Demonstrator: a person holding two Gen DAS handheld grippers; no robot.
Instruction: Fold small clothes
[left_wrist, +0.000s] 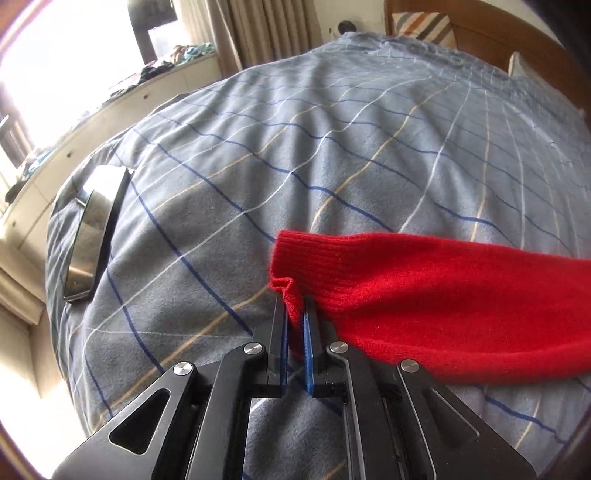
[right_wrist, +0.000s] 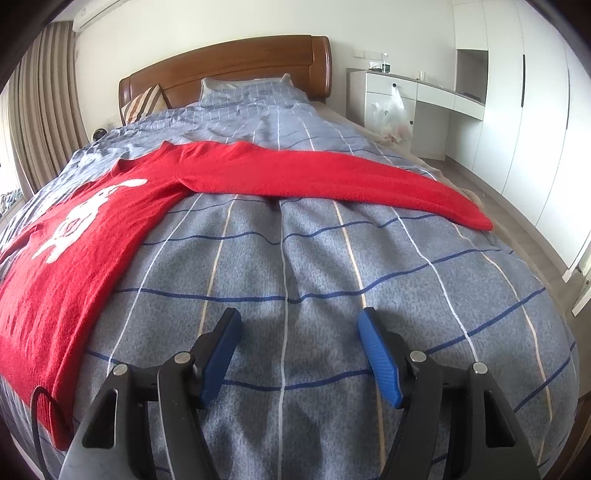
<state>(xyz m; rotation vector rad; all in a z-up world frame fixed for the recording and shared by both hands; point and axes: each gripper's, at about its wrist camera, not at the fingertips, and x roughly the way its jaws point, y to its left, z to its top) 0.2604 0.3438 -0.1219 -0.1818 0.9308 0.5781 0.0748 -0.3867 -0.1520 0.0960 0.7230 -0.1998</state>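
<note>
A: Where is the red knitted sweater with the white figure (right_wrist: 85, 229) being kept?

B: It is being laid flat on the grey-blue checked bed cover (right_wrist: 295, 280); in the right wrist view its body is lying at the left of the frame and one sleeve (right_wrist: 332, 181) is being stretched across the centre toward the right edge

A: And the grippers?

B: The ribbed cuff (left_wrist: 295, 266), centre of the left wrist view, is being pinched by the left gripper (left_wrist: 295, 314), jaws closed on the knit. The right gripper (right_wrist: 297, 325) is being held wide open above bare cover at the bottom of its frame, nothing between the blue pads (right_wrist: 376, 354)

A: Which step is being done?

B: Probably the first sleeve fold. Next, the cuff is likely to need carrying across the body without the sweater being dragged
</note>
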